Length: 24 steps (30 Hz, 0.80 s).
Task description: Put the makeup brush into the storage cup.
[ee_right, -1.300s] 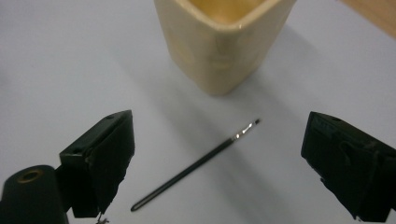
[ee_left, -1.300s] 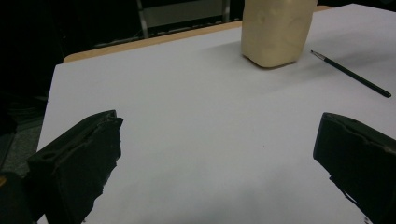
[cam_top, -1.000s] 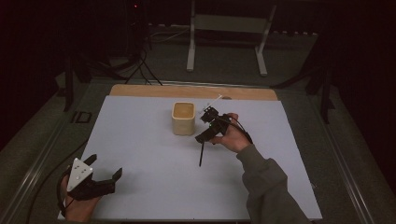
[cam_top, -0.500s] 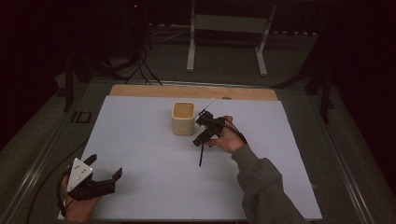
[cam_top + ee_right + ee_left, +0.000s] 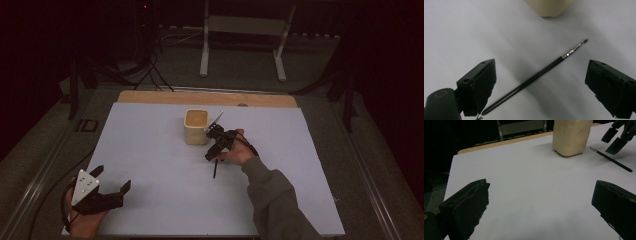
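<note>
A thin black paintbrush (image 5: pixel 549 68) with a silver ferrule lies flat on the white mat (image 5: pixel 150 150), just in front of a cream cup (image 5: pixel 196 126). My right gripper (image 5: pixel 541 76) hovers open above it, one jaw on each side of the handle and neither touching it. From the high view, the right gripper (image 5: pixel 212 148) sits beside the cup's right front corner, with the brush (image 5: pixel 215 169) pointing toward the person. My left gripper (image 5: pixel 111 178) rests open at the mat's near left corner with nothing between its fingers. The left gripper view has the cup (image 5: pixel 571 136), brush (image 5: pixel 611 159) and right gripper (image 5: pixel 614 141) far ahead.
The mat covers a wooden table whose bare edge (image 5: pixel 205 97) runs along the back. Behind the table stands a white metal frame (image 5: pixel 242 45), with cables on the dark floor at the left. Wide open mat lies between the two grippers.
The right gripper has shifted a little left, toward the cup, and now sits over the brush. The left gripper and the brush have not moved.
</note>
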Tool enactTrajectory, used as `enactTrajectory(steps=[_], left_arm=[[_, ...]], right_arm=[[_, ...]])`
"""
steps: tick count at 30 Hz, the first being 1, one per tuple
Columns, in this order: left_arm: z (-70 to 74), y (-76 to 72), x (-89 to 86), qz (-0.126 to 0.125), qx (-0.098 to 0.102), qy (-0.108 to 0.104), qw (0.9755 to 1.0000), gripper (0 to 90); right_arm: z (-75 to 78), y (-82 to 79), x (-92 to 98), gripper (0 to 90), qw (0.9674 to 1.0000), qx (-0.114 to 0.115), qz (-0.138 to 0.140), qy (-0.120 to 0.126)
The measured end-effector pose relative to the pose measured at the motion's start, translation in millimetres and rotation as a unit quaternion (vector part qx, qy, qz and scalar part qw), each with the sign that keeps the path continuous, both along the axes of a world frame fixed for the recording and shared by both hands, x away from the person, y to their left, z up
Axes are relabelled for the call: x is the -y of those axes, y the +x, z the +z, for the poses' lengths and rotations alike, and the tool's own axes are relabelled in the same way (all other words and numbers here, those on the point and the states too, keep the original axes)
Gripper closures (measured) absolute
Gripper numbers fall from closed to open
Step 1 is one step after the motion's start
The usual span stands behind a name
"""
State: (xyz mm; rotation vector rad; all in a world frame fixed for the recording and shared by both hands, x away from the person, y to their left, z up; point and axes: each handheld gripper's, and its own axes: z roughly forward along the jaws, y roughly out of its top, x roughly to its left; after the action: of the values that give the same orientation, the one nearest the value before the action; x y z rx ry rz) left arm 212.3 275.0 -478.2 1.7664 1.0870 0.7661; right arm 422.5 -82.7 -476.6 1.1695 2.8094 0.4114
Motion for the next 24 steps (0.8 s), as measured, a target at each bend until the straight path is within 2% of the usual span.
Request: enactTrajectory(steps=[9, 13, 15, 19, 21, 24], left_arm=[[0.1, -0.2, 0.0, -0.001, 0.001, 0.0, 1.0, 1.8], [0.0, 0.0, 0.0, 0.0, 0.0, 0.0, 1.0, 1.9], [0.0, 0.0, 0.2, -0.001, 0.001, 0.0, 1.0, 1.8], [-0.2, 0.1, 0.5, -0.001, 0.001, 0.001, 1.0, 1.8], [-0.1, 0.0, 0.6, -0.001, 0.001, 0.002, 1.0, 1.9], [-0.1, -0.1, 0.6, -0.001, 0.001, 0.002, 1.0, 1.9]], right_arm=[[-13.2, 6.6, -2.4, 17.3, 0.9997, -0.012, -0.014, -0.013], [-16.5, 8.4, -2.3, 27.8, 0.9995, -0.02, -0.021, -0.015], [-18.1, 8.7, -3.1, 32.2, 0.9993, -0.016, -0.02, -0.027], [-15.4, 8.8, -2.6, 47.4, 0.9992, -0.015, -0.015, -0.033], [-14.3, 8.3, -1.7, 54.7, 0.9992, -0.016, -0.003, -0.038], [-12.8, 9.5, -0.1, 73.3, 0.9983, -0.022, 0.017, -0.051]])
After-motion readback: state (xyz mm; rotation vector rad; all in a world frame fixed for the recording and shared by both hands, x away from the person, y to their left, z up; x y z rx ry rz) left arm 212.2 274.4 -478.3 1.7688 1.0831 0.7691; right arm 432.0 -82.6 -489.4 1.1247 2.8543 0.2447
